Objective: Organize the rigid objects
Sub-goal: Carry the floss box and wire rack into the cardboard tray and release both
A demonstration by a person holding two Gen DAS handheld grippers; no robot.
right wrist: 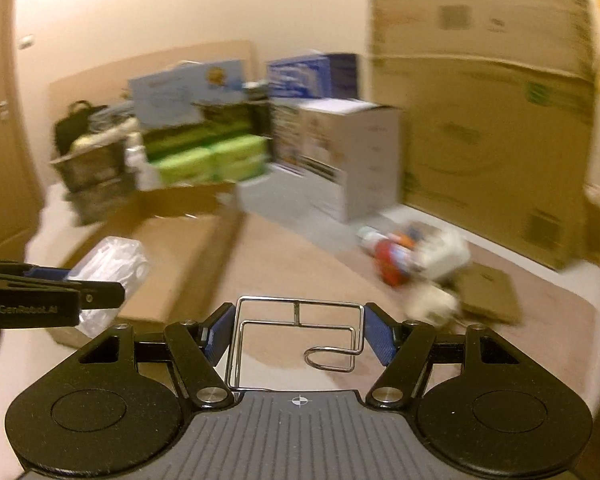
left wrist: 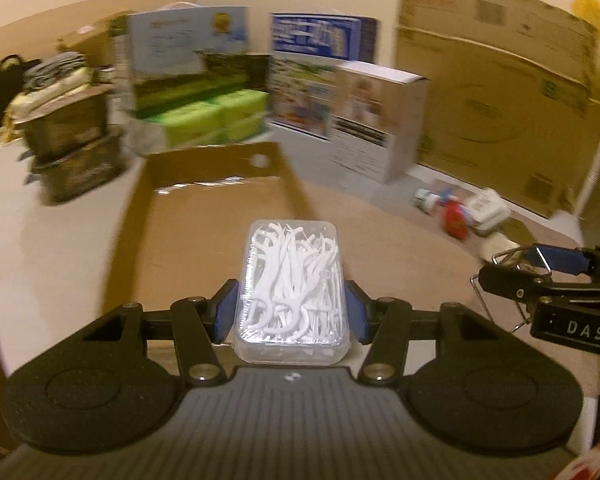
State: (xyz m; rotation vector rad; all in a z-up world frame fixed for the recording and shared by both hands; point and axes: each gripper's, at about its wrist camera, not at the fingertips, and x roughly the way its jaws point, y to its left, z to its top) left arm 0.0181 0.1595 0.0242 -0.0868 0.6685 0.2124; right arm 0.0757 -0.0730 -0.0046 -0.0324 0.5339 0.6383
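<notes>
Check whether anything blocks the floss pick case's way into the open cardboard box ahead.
Nothing visible does. The floss pick case, gripped by the left gripper, faces the cardboard box with only bare box floor between.

A clear case of floss picks is sitting between the left hand-held gripper's pads, above an open cardboard tray lying on the floor. To its right, the right hand-held gripper is clamping a wire rack. Small items are lying right of the tray, before stacked boxes.
</notes>
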